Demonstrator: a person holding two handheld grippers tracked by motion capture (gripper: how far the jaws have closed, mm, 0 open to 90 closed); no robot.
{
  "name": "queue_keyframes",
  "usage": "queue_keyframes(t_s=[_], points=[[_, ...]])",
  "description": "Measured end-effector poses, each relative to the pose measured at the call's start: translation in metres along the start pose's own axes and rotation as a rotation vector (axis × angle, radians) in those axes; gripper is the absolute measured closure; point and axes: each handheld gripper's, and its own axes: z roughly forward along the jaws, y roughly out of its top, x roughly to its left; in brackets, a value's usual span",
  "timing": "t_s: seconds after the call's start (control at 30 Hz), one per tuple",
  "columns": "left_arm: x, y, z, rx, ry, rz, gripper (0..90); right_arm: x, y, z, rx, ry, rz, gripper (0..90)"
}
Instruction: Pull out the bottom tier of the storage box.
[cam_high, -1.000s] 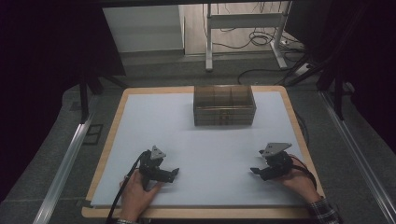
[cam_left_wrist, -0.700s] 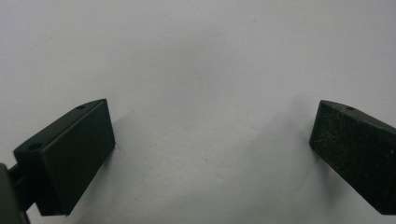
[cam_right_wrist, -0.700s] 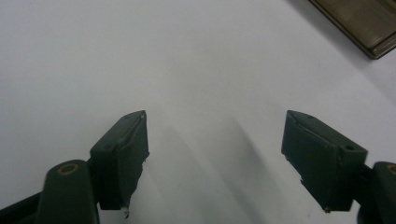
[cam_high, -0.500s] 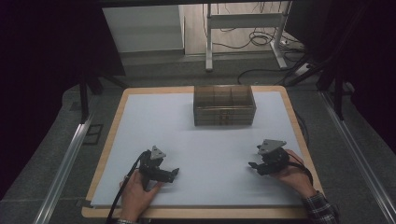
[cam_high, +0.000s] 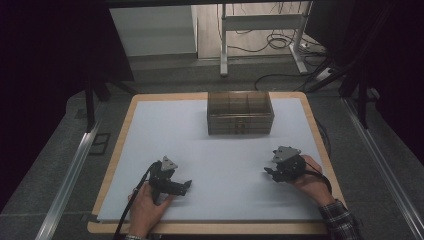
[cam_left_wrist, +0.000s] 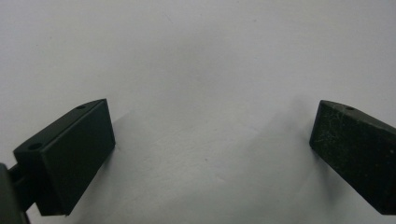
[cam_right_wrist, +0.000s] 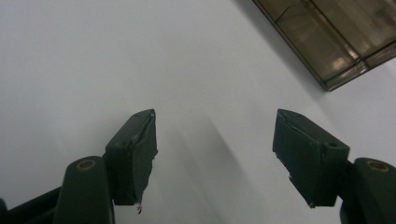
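Near the front edge of the white sheet (cam_high: 220, 150), the left gripper (cam_high: 186, 186) and right gripper (cam_high: 269, 171) rest low, well apart, each held in a hand, jaws spread and empty. Bare sheet lies between them. Farther back stands a smoky clear box (cam_high: 240, 113) with compartments.

A white sheet (cam_high: 220, 150) covers most of a wooden-edged table (cam_high: 320, 145). Toward its far side sits a smoky translucent box (cam_high: 240, 113), its inside split by dividers into what look like 6 compartments. Beyond the table, cables (cam_high: 280, 42) trail across the floor around a white metal frame (cam_high: 223, 45).
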Motion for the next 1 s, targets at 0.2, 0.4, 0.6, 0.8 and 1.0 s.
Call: queue_keyframes(t_s=[0.2, 0.4, 0.6, 0.8, 1.0], points=[[0.0, 0.0, 0.0, 0.0, 0.0, 0.0, 0.0, 0.003, 0.004, 0.004, -0.009, -0.068, -0.083, 36.0], [0.0, 0.0, 0.0, 0.0, 0.0, -0.001, 0.0, 0.005, 0.011, 0.008, -0.014, -0.123, -0.141, 38.9], [0.0, 0.0, 0.0, 0.0, 0.0, 0.0, 0.0, 0.008, 0.017, 0.014, -0.009, -0.161, -0.195, 42.6], [0.0, 0.0, 0.0, 0.0, 0.0, 0.0, 0.0, 0.01, 0.021, 0.021, -0.004, -0.193, -0.233, 43.9], [0.0, 0.0, 0.0, 0.0, 0.001, 0.0, 0.0, 0.013, 0.026, 0.028, -0.002, -0.224, -0.266, 45.7]])
